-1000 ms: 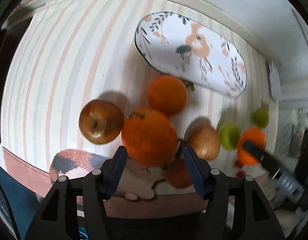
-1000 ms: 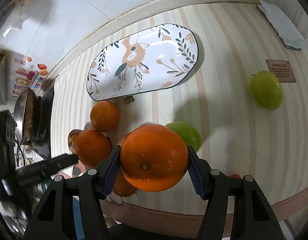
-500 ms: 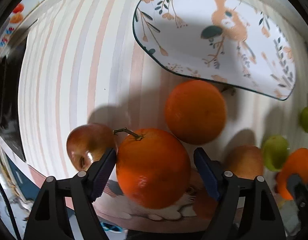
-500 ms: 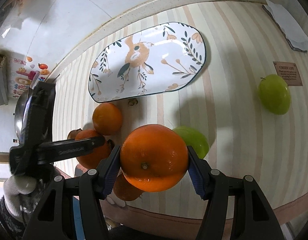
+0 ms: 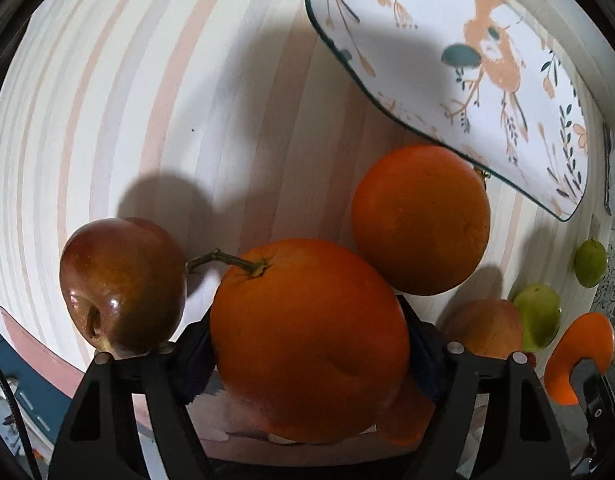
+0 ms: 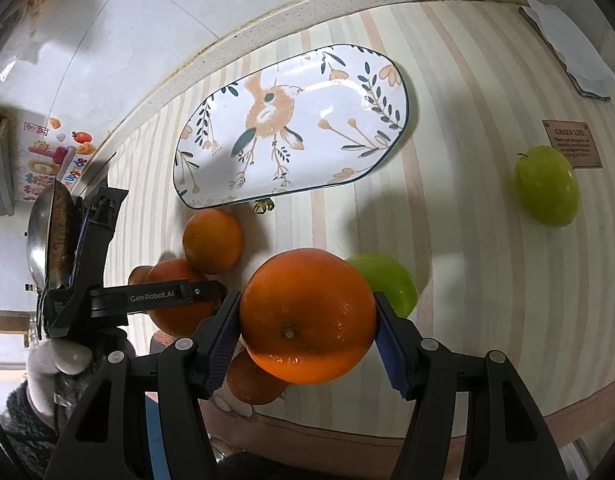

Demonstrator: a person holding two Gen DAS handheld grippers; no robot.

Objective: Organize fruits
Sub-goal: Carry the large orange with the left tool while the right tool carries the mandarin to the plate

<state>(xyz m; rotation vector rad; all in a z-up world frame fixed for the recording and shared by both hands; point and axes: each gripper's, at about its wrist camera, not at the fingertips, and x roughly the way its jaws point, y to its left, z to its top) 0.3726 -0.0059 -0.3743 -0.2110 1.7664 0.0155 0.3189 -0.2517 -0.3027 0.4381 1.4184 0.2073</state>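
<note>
Left wrist view: the left gripper (image 5: 307,344) sits low in the frame with its jaws wide around a stemmed orange (image 5: 307,336); no squeeze shows yet. A judgement: this is the grab step, so next comes closing gently, then lifting toward the flowered plate (image 5: 547,140) at upper right. The right gripper (image 6: 307,332) pinches another orange (image 6: 307,316) tight at the bottom middle. Fruit lies on a striped tablecloth (image 6: 487,240) beside a white tiled wall (image 6: 147,40).
</note>
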